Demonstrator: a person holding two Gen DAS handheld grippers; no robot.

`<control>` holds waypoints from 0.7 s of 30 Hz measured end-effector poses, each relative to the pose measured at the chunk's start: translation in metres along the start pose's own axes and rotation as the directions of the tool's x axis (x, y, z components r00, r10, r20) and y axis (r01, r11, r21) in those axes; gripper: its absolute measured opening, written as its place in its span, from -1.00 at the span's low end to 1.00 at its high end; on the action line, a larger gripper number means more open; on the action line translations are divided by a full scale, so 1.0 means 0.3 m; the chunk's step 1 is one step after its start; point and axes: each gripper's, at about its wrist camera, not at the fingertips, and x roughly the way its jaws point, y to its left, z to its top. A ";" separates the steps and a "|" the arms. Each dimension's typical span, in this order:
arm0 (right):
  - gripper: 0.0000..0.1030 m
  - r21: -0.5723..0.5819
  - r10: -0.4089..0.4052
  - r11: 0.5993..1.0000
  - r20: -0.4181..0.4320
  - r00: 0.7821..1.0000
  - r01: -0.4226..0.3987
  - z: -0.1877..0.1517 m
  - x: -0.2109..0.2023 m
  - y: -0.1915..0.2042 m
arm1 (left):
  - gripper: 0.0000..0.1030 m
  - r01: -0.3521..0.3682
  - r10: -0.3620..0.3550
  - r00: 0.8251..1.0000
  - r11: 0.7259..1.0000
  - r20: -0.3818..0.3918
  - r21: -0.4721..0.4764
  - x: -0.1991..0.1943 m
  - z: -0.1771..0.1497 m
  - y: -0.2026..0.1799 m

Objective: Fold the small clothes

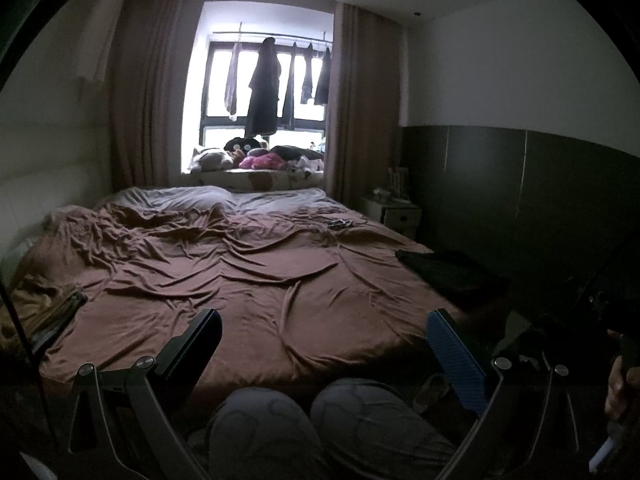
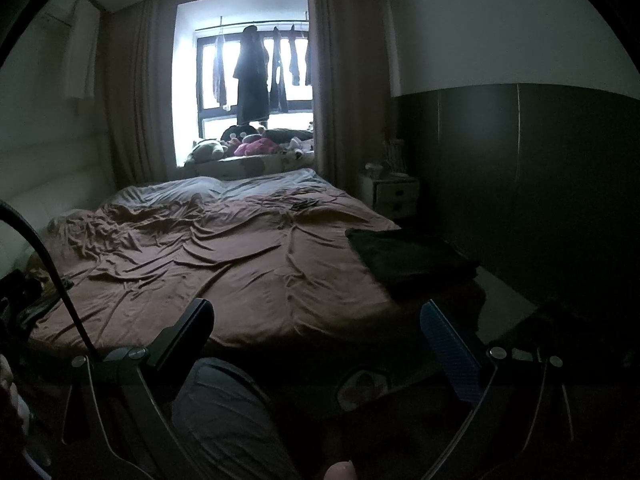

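Both grippers hovering empty at the foot of the bed

The left gripper and right gripper are holding their jaws wide apart; a dark garment is lying flat, right of centre, on the bed. Folded or awaiting folding, I cannot tell.

One wide bed with a rumpled brown sheet. One dark folded garment at its right edge. Two long beige curtains. One small white nightstand, far right. Two grey-clad knees, near.
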 end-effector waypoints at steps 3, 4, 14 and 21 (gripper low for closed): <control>1.00 -0.001 0.000 1.000 -0.001 1.000 0.000 0.000 0.000 0.000 | 0.99 0.001 -0.001 1.000 1.000 -0.001 -0.001 0.000 -0.001 0.000; 1.00 -0.002 0.001 1.000 -0.002 1.000 -0.001 -0.001 0.003 -0.002 | 0.99 0.000 0.000 1.000 1.000 -0.002 -0.003 0.000 -0.001 0.000; 1.00 -0.005 -0.001 1.000 -0.001 1.000 0.001 -0.001 0.006 -0.008 | 0.99 -0.002 0.002 1.000 1.000 -0.001 -0.002 -0.001 0.001 0.000; 1.00 -0.009 -0.003 1.000 -0.004 1.000 0.003 0.001 0.008 -0.012 | 0.99 -0.002 0.002 1.000 1.000 -0.001 -0.002 -0.002 0.000 0.000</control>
